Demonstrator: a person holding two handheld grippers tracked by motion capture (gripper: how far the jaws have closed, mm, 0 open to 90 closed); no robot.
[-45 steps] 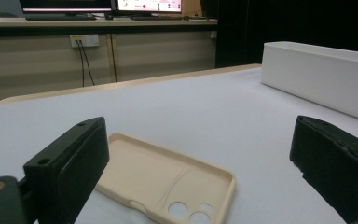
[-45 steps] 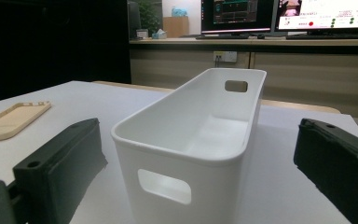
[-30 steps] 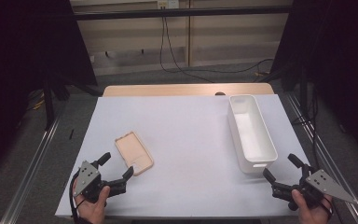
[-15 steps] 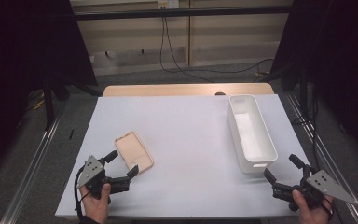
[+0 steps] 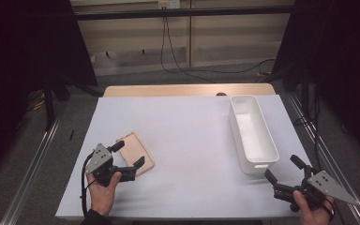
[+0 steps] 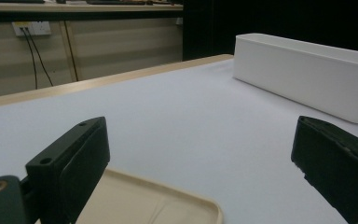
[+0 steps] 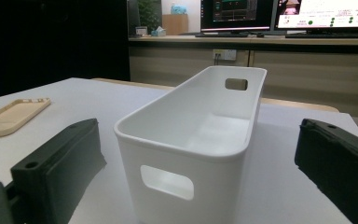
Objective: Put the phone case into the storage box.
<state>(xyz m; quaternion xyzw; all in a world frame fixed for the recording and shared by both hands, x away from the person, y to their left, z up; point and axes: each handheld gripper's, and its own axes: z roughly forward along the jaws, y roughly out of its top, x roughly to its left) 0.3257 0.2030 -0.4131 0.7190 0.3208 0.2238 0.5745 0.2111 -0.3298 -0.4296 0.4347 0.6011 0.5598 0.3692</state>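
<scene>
A tan phone case (image 5: 133,149) lies flat on the left part of the white table (image 5: 192,136). My left gripper (image 5: 128,153) is open low over its near end, one jaw on each side of it. In the left gripper view the case's rounded corner (image 6: 168,200) sits between the two black jaws of that open gripper (image 6: 200,154). A long white bin (image 5: 236,124) with handle cut-outs stands empty at the right. My right gripper (image 5: 282,167) hangs open just before the bin's near end and faces the bin's near wall (image 7: 182,186). The case (image 7: 9,116) shows far left there.
The table's wooden far edge (image 5: 187,90) runs along the back. Metal rails (image 5: 37,154) flank the table on both sides. Cables (image 5: 168,47) hang against the back wall. The white bin (image 6: 307,79) rises at the far right of the left gripper view.
My left gripper has moved forward and right, so its open jaws now straddle the case's near end. The right gripper has hardly moved.
</scene>
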